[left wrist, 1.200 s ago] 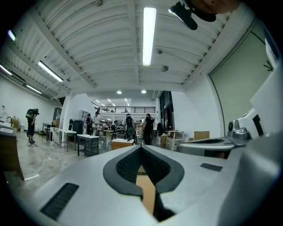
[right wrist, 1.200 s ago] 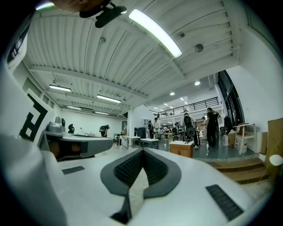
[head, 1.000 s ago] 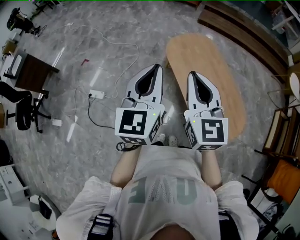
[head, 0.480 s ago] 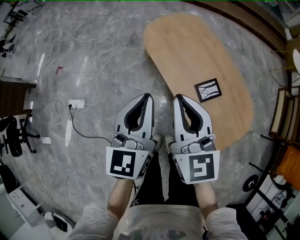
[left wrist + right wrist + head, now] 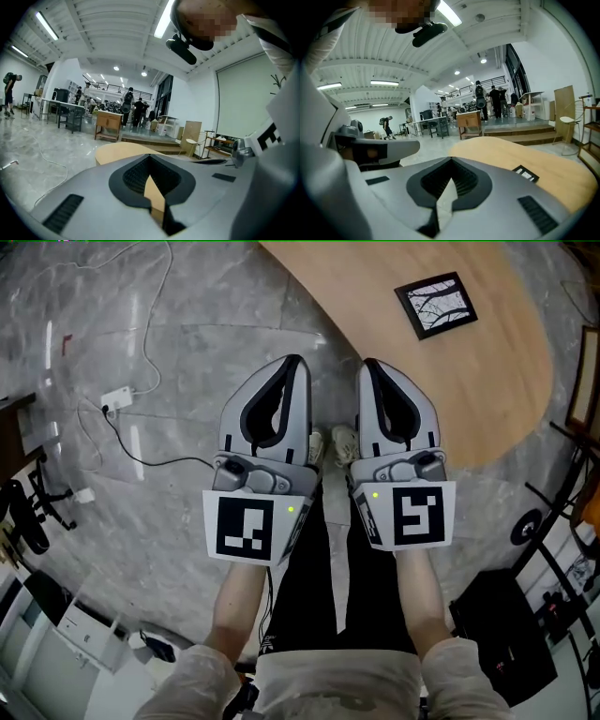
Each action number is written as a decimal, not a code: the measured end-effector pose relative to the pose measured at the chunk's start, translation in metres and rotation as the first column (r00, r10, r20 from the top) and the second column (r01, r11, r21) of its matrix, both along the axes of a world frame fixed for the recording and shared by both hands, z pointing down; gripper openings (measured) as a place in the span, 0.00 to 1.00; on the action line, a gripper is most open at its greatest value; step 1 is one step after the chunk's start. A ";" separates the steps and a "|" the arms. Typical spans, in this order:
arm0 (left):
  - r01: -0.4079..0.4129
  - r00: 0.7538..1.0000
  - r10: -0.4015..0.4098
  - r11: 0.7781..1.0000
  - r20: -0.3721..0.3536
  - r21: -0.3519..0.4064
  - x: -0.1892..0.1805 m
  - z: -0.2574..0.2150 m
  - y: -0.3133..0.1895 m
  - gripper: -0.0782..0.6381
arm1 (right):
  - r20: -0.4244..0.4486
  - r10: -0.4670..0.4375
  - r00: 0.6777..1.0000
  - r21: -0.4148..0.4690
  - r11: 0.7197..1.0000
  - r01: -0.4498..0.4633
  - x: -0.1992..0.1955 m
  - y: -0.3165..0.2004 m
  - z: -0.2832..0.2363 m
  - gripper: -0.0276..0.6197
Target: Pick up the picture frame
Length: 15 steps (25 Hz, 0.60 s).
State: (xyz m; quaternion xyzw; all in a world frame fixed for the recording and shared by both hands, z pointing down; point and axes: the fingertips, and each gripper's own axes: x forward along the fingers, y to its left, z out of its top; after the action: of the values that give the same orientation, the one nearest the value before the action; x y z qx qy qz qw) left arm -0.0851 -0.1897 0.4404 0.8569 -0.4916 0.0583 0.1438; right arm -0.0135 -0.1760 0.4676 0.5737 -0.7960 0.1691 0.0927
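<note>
Grey left tool [image 5: 294, 362], right tool [image 5: 368, 365]: closed, empty.

Large open workshop hall, polished grey marble floor [image 5: 187, 352], ribbed white ceiling [image 5: 108, 28] with strip lights [image 5: 47, 26], mezzanine railing [image 5: 117, 86], workbenches [image 5: 61, 104] and standing people [image 5: 127, 103] at the back, power strip [image 5: 116, 399] and cables [image 5: 155, 324] trailing underfoot.

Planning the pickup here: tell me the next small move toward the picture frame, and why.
Probably reach the right gripper forward and to the right, opening its fingers on the way. The picture frame lies flat on the wooden table, ahead of that gripper and untouched. That gripper and the left gripper are both shut and empty.
</note>
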 end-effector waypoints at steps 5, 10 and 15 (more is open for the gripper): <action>-0.019 1.000 0.019 1.000 0.005 -0.024 0.006 0.018 0.006 0.12 | -0.024 0.016 1.000 -0.024 1.000 -0.017 0.006 0.011 0.020 0.05; -0.068 0.996 0.068 0.998 0.062 -0.006 0.010 0.018 0.001 0.12 | -0.031 0.035 0.999 -0.013 0.999 -0.035 0.008 0.011 0.016 0.05; -0.203 0.963 0.191 0.978 0.187 0.043 0.040 0.018 -0.007 0.12 | -0.035 0.068 0.997 -0.001 0.998 -0.069 0.025 0.010 0.011 0.05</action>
State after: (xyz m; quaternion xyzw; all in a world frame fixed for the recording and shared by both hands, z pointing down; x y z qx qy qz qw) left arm -0.0448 -0.1967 0.4584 0.8966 -0.4165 0.1354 0.0653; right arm 0.0116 -0.1662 0.4783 0.6035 -0.7740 0.1628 0.1014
